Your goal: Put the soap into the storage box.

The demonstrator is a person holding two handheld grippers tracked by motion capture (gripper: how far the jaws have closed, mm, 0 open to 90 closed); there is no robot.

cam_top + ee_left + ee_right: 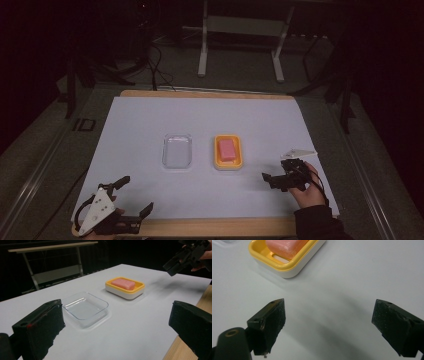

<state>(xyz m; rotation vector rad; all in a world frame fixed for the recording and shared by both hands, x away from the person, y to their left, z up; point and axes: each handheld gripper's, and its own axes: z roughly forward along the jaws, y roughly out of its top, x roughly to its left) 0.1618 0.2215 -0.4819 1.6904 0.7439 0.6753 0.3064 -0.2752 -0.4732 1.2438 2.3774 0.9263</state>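
Here, a pink soap bar (227,148) lies in a yellow-rimmed dish (218,159) mid-counter (140,120); the right gripper (270,179), fingers spread empty, hovers near its right over bare surface.

White-topped table (150,125), clear tray (177,151), yellow soap dish (228,165) side by side

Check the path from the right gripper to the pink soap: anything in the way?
Nothing visible. The right gripper, jaws open and empty, sits right of the yellow soap dish holding the pink soap; only bare white table cover lies between. The clear tray is on the dish's far side.
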